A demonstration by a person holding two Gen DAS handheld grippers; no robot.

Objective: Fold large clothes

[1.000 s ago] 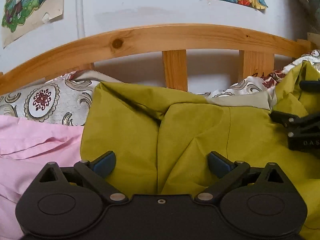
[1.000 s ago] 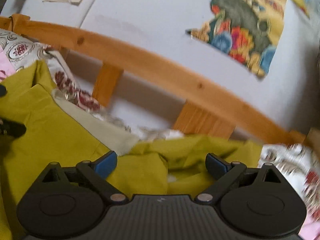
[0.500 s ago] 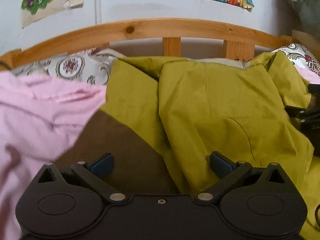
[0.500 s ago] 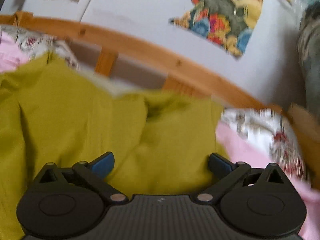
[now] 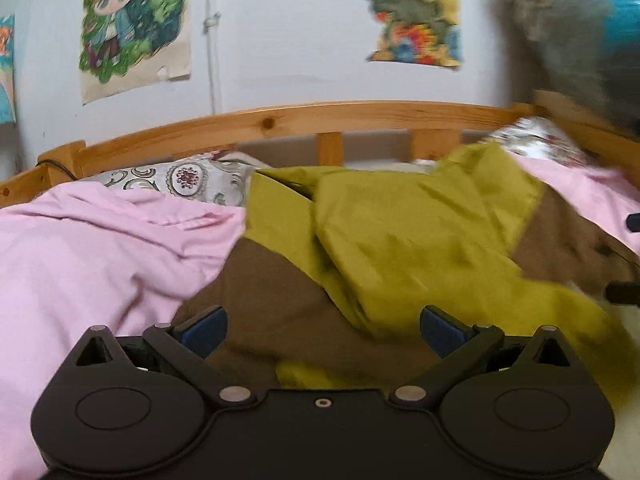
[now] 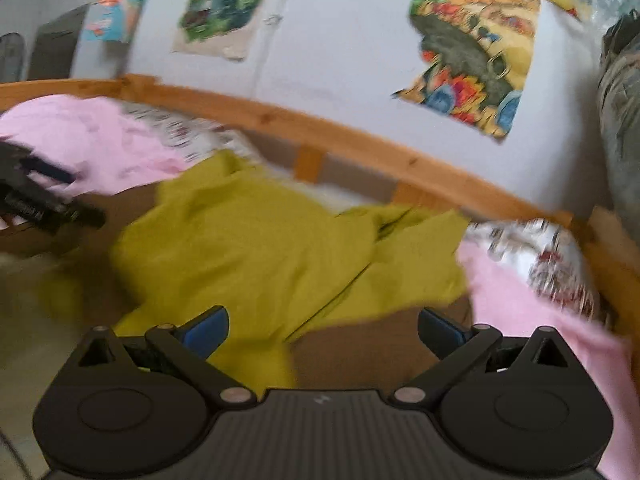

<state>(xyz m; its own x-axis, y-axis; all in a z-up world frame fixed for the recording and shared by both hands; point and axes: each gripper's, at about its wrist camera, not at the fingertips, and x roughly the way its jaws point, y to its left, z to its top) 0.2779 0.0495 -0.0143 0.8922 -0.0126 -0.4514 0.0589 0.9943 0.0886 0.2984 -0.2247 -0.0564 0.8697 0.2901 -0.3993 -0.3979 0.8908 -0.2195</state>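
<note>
On the bed: an olive-green garment (image 5: 420, 236) lies rumpled across a brown sheet (image 5: 272, 300), with pink bedding (image 5: 100, 248) on either side and a wooden headboard rail (image 5: 320, 116) behind.
Garment shape: bunched and creased, one flap lying over another; its far edge reaches a patterned pillow (image 5: 188, 178) near the rail. Motion blur hides seams and hems, so I cannot tell sleeve from body.
Left gripper (image 5: 322, 326): fingers spread wide, nothing between the blue pads (image 5: 204, 324); it hovers above the garment's near-left edge.
Right gripper (image 6: 322, 326): fingers likewise spread and empty, above the garment's near-right part where green meets brown.
Other view: the left gripper shows as a dark shape at the left edge of the right camera, well apart from the right one.
Step in hand: by my judgement, between grasps — the cloth is laid out but not flat, and no neat fold is visible.
Next move: likely each gripper must come down on a near corner or edge, pinch a single layer, and pull outward to smooth before folding; grabbing two layers at the overlap would drag the fold crooked.
</note>
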